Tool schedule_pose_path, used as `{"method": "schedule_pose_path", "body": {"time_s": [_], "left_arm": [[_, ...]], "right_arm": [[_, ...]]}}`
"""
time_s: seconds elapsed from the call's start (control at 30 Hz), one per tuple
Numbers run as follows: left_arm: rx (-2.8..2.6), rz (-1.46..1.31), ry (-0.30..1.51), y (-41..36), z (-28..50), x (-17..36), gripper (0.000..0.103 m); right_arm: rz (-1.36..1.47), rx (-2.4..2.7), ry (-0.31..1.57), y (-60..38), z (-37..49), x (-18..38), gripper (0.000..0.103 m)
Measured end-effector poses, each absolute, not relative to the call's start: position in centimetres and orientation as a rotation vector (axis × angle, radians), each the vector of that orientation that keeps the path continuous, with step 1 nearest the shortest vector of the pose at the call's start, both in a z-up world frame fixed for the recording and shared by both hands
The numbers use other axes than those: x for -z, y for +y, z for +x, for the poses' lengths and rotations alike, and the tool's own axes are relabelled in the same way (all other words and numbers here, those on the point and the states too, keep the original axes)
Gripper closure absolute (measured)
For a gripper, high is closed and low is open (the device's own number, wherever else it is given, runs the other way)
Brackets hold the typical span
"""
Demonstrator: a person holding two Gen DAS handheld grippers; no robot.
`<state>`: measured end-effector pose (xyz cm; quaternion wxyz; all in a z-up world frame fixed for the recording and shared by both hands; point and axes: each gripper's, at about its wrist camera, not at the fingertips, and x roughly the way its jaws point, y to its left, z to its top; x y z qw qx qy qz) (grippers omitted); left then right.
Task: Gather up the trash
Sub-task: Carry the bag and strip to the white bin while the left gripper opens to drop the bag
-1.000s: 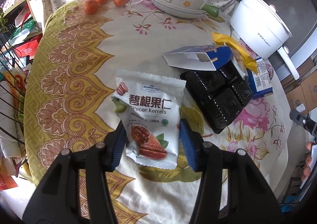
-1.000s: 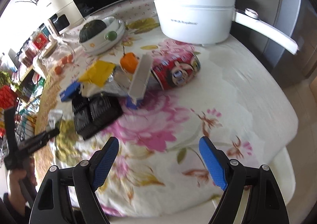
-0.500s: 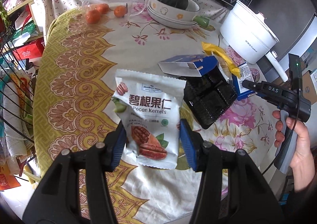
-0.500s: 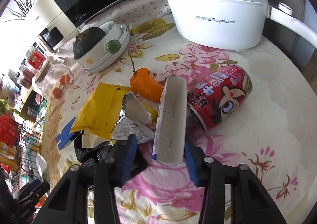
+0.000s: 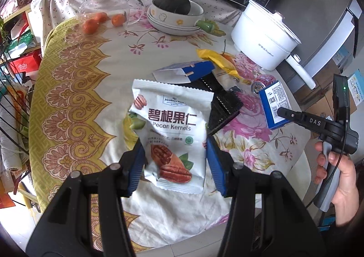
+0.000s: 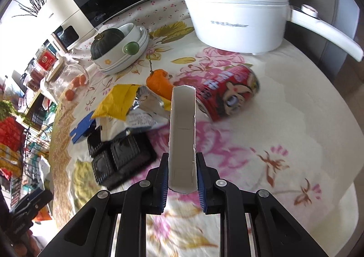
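Note:
My left gripper [image 5: 174,157] is shut on a white pecan-kernel bag [image 5: 170,125] and holds it above the flowered tablecloth [image 5: 75,102]. My right gripper [image 6: 182,161] is shut on a slim blue-and-white carton [image 6: 183,134]; the left wrist view shows that carton [image 5: 274,104] at the right, in the hand-held gripper. On the cloth lie a black plastic tray [image 6: 118,157], a yellow wrapper [image 6: 118,102], a silver wrapper [image 6: 147,107], a red can [image 6: 227,95] on its side and an opened blue-white box [image 5: 182,73].
A white electric pot [image 6: 236,18] stands at the back right. Stacked bowls with a dark pumpkin [image 5: 173,4] and a glass jar [image 5: 102,7] with tangerines sit at the back. An orange pepper [image 6: 159,82] lies by the can. A wire rack [image 5: 11,102] stands left of the table.
My right gripper came forward from the table's near side to the carton and shut on it. My left gripper rose with the pecan bag still held.

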<state>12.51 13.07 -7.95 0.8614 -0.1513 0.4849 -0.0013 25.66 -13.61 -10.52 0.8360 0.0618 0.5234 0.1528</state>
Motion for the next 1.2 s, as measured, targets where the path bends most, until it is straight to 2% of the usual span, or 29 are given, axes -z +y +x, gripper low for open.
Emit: {"method": "schedule_pose_path", "body": {"time_s": [0.67,1.2], "left_arm": [[0.249,-0.205,1.006,0.0,11.5,7.2,0.049],[0.5,-0.03,1.046,-14.6,12.5,9.7,0.049]], "right_arm": [[0.077,-0.217,1.056,-26.3,14.5,6.8,0.081],[0.158,-0.055,1.11,-37.9,12.0,8.6,0.081]]}}
